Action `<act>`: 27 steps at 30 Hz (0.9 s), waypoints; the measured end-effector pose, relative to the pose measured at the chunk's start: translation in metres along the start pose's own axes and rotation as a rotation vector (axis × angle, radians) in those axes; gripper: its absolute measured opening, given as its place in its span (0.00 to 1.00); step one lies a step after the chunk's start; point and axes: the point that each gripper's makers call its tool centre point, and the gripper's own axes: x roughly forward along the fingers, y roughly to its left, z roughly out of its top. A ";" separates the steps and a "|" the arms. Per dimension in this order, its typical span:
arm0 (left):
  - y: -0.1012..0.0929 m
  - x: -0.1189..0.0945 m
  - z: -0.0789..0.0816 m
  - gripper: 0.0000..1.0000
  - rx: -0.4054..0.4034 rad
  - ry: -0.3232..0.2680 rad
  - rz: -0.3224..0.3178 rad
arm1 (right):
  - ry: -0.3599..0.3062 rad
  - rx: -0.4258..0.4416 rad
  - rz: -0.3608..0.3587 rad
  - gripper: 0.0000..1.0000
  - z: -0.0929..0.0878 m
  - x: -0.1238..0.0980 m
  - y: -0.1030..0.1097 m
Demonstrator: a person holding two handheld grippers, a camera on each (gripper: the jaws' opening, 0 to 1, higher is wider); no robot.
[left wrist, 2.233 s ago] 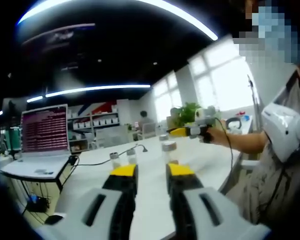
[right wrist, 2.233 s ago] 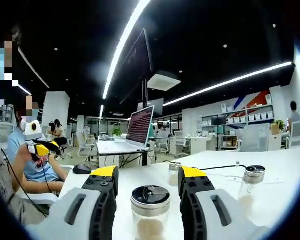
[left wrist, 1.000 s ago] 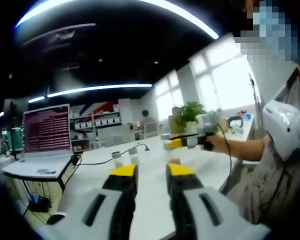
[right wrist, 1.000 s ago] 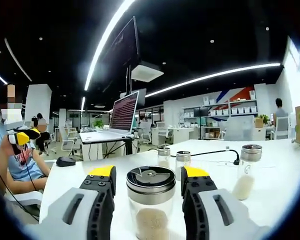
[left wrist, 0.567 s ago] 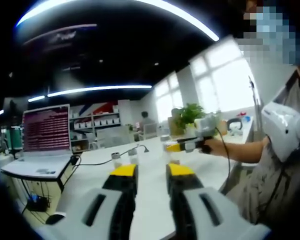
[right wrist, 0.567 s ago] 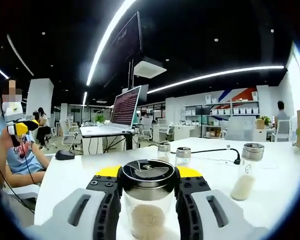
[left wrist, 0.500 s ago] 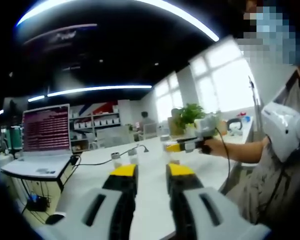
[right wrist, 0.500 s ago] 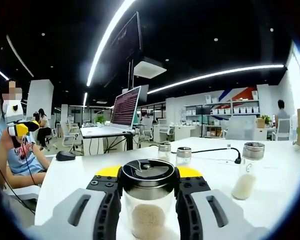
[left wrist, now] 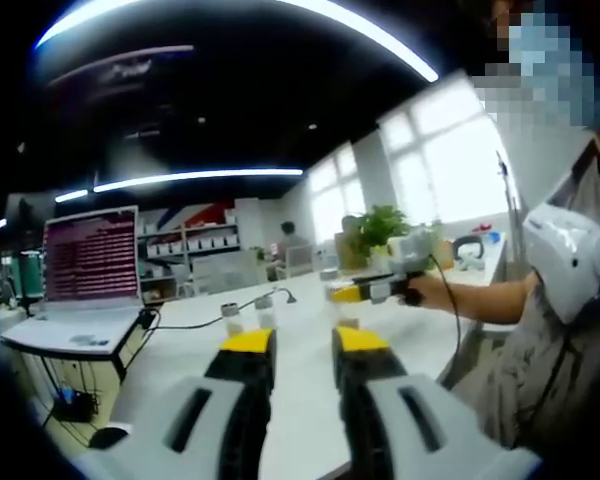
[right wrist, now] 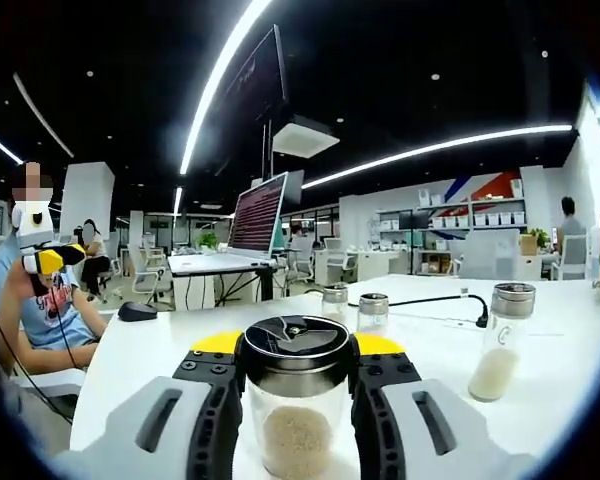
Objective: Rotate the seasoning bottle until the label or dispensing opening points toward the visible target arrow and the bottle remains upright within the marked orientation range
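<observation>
Since 1 second ago my right gripper [right wrist: 295,352] has closed: its yellow-tipped jaws, then standing apart on either side of the seasoning bottle [right wrist: 294,395], now clamp the bottle just under its metal lid. The bottle stands upright on the white table [right wrist: 150,350], pale granules filling its lower part, the dark dispensing top facing up. My left gripper [left wrist: 302,345] has hardly shifted; its 2 jaws stay parted with bare table between them, grasping nothing.

In the right gripper view, 2 small jars [right wrist: 353,301] stand side by side just beyond the held bottle, and a taller shaker [right wrist: 502,340] with pale contents stands well apart to the right. A black cable [right wrist: 435,299] runs across the table behind them. A mouse [right wrist: 137,311] lies near the far left edge, and an open laptop [right wrist: 255,222] sits on a desk beyond.

In the left gripper view, my right gripper [left wrist: 355,293] appears across the table, held in my hand [left wrist: 427,290], with a potted plant [left wrist: 375,229] behind it.
</observation>
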 end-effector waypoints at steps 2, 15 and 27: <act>-0.001 0.000 -0.001 0.24 0.002 0.003 -0.002 | -0.006 0.002 0.002 0.40 0.000 0.000 0.000; -0.004 0.001 -0.001 0.24 0.004 0.006 -0.012 | -0.006 0.004 0.061 0.40 0.000 -0.001 0.001; -0.003 0.001 -0.001 0.24 0.005 0.005 -0.008 | 0.011 0.011 0.158 0.40 0.000 -0.003 0.003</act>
